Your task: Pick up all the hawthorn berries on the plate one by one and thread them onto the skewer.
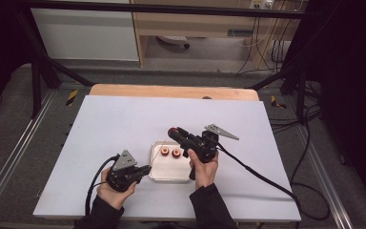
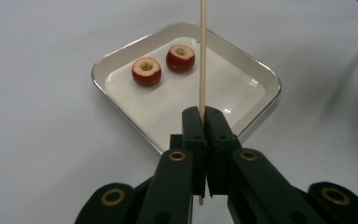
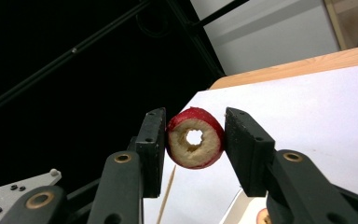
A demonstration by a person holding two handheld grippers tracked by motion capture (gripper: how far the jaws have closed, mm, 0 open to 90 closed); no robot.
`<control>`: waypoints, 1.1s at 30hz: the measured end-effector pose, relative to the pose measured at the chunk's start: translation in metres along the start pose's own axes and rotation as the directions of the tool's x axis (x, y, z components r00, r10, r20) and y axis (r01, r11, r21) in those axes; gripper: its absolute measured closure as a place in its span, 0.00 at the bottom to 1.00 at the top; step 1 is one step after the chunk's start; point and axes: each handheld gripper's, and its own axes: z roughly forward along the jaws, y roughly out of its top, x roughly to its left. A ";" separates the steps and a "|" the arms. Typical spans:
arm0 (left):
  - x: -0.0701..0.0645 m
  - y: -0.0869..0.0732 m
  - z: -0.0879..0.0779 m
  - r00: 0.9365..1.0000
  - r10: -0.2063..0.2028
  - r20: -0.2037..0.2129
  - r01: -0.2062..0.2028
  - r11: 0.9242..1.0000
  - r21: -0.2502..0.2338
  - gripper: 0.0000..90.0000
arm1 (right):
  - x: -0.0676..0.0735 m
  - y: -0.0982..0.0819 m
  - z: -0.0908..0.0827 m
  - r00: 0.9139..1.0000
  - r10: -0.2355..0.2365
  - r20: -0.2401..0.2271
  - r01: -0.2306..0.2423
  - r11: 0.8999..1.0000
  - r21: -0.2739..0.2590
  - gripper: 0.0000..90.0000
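A steel tray point(image 1: 158, 175) lies near the table's front edge with two red cored fruit pieces point(image 1: 165, 152) point(image 1: 176, 152) in it. My left gripper point(image 1: 147, 170) rests at the tray's left side, shut on a thin wooden skewer point(image 2: 202, 56) that points up over the tray point(image 2: 261, 74). Both pieces point(image 2: 146, 71) point(image 2: 180, 58) sit hole-up beyond the stick. My right gripper point(image 1: 173, 132) hovers above the tray's far side, shut on a third red cored fruit piece point(image 3: 195, 138). That piece's hole faces the camera, and the skewer point(image 3: 167, 196) shows just below it.
The tray sits on a white sheet point(image 1: 124, 119) over a wooden table point(image 1: 171, 90). A black cable point(image 1: 257, 174) trails right from my right gripper across the sheet. A dark frame and floor cables surround the table.
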 end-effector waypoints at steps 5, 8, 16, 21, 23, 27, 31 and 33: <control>-0.002 0.001 0.000 1.000 -0.014 0.013 0.015 1.000 -0.013 0.98 | 0.001 -0.003 0.001 1.000 0.015 -0.004 -0.015 0.999 -0.050 0.66; -0.002 0.001 0.000 0.999 -0.032 0.023 0.033 0.999 -0.022 0.98 | 0.001 -0.005 0.003 0.999 0.036 -0.013 -0.036 0.997 -0.068 0.66; -0.004 0.000 0.004 0.998 -0.061 0.031 0.062 0.998 -0.023 0.98 | 0.001 -0.013 0.006 0.999 0.040 -0.027 -0.043 0.995 -0.089 0.66; -0.004 0.000 0.004 0.997 -0.069 0.032 0.070 0.997 -0.025 0.98 | 0.001 -0.016 0.007 0.999 0.036 -0.029 -0.039 0.995 -0.096 0.66; -0.004 0.000 0.004 0.997 -0.071 0.032 0.072 0.997 -0.025 0.98 | 0.001 -0.016 0.007 0.999 0.033 -0.030 -0.036 0.995 -0.095 0.66; -0.004 0.000 0.005 0.997 -0.074 0.032 0.075 0.997 -0.023 0.98 | 0.001 -0.016 0.007 0.999 0.037 -0.030 -0.039 0.995 -0.097 0.66; -0.004 0.000 0.005 0.996 -0.080 0.031 0.080 0.997 -0.022 0.98 | 0.001 -0.017 0.007 0.999 0.032 -0.028 -0.035 0.994 -0.100 0.66; -0.004 -0.001 0.005 0.996 -0.080 0.031 0.081 0.996 -0.024 0.98 | 0.002 -0.017 0.007 0.999 0.033 -0.027 -0.036 0.994 -0.100 0.66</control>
